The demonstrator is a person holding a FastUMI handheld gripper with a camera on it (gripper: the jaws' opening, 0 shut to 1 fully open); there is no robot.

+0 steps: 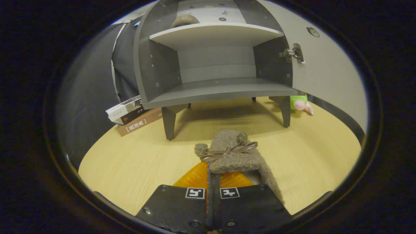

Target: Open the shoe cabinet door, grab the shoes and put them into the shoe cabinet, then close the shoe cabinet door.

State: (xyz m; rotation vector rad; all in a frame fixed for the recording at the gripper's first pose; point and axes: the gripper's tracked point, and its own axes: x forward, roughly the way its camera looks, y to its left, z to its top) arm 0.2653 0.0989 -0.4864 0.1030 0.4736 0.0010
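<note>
The fuzzy brown slipper with a ribbon bow (232, 156) is pinched by the closed gripper (213, 177) at lower middle; it looks soft, light, floppy; the grey open cabinet (214, 89) waits above.

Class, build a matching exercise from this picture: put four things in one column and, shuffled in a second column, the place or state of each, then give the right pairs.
Things
1. fuzzy brown slipper with a ribbon bow
2. grey shoe cabinet door
3. stack of books
4. second fuzzy brown slipper

Places or states
A. swung open
B. on the cabinet's upper shelf
C. gripped by the gripper, fingers shut on it
D. on the wooden floor beside the cabinet's front leg

Pairs: 1-C, 2-A, 3-D, 4-B
</note>
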